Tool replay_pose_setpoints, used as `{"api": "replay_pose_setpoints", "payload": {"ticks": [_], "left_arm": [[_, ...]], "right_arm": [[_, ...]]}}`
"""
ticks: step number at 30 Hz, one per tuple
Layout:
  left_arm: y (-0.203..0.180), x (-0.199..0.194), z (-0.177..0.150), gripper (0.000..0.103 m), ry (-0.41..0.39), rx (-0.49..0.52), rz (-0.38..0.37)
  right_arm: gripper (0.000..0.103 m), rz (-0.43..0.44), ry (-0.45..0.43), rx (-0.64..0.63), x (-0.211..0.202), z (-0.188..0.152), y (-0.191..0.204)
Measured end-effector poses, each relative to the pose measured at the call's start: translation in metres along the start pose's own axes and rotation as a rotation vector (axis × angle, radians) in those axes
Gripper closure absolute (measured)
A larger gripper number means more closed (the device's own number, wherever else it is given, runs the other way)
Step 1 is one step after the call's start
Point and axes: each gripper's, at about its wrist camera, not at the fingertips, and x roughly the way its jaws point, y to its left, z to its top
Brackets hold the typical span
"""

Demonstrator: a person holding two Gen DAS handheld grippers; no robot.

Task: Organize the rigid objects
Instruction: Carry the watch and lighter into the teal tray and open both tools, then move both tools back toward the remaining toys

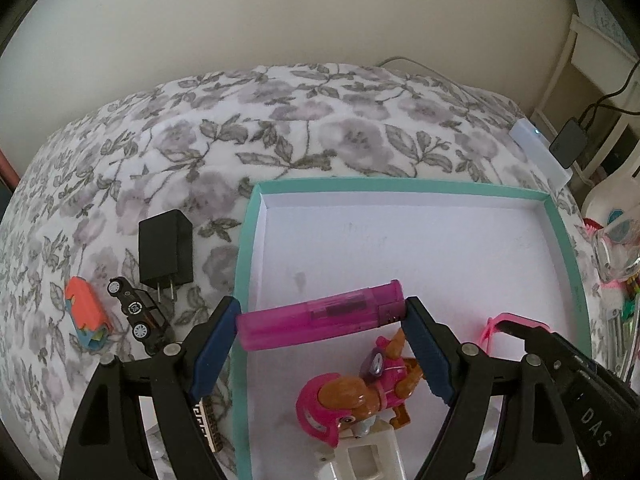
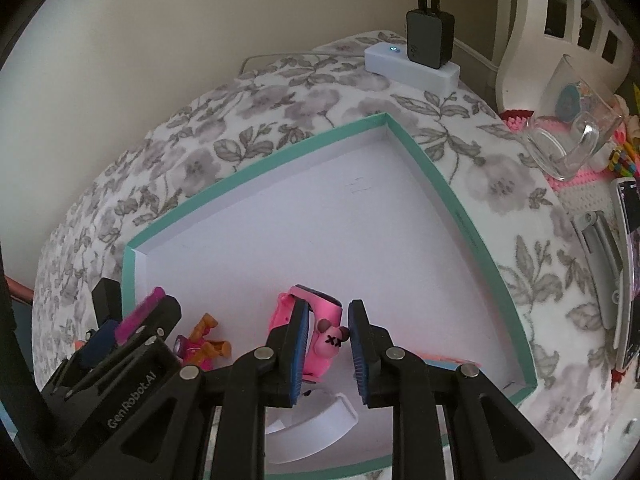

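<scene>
Teal-rimmed shallow cardboard tray with a white floor (image 1: 568, 256) lies on the grey floral bedspread (image 1: 280, 120) and fills the middle of both views. We hold two black grippers over its near end. Our left gripper (image 1: 324, 314) has its blue-padded fingers (image 1: 214, 344) spread wide and clamped endwise on a translucent magenta plastic lighter (image 1: 320, 316), which lies crosswise above the tray's 9 o'clock wall, its left end past the rim. Our right gripper (image 2: 325, 334) has its fingers (image 2: 298, 344) narrowly parted around a pink rubber watch with a small bear-faced charm (image 2: 320, 320); the left pad touches the watch, while we cannot tell whether the right pad does.

At 6 o'clock inside the tray in the left wrist view sits a pink and orange plastic puppy figure (image 1: 352, 396), touching a white plastic block (image 1: 368, 456) below it. Outside the tray, at 9 o'clock, a black plug-in charger block (image 1: 166, 248) stands just beside a small black toy car (image 1: 140, 316), and an orange and blue toy (image 1: 86, 312) lies near them.
</scene>
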Motion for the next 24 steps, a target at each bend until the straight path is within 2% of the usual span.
{"api": "replay_pose_setpoints", "payload": {"ticks": [8,10,12,17,24], "left_arm": [[0.007,-0.003,0.002,0.018,0.008,-0.013,0.01],[0.009,-0.004,0.003,0.015,0.011,-0.022,0.017],[0.013,-0.006,0.004,0.011,0.015,-0.033,0.025],[0.022,-0.011,0.005,0.006,0.016,-0.06,0.053],[0.042,-0.013,0.005,0.005,0.026,-0.116,0.108]], "right_arm": [[0.078,-0.008,-0.003,0.0,-0.003,0.0,0.002],[0.071,-0.014,-0.007,0.003,-0.005,0.001,0.002],[0.056,-0.022,-0.012,0.004,-0.007,0.002,0.002],[0.041,-0.035,-0.022,0.001,-0.009,0.002,0.004],[0.025,-0.039,-0.037,-0.008,-0.01,0.002,0.006]]}}
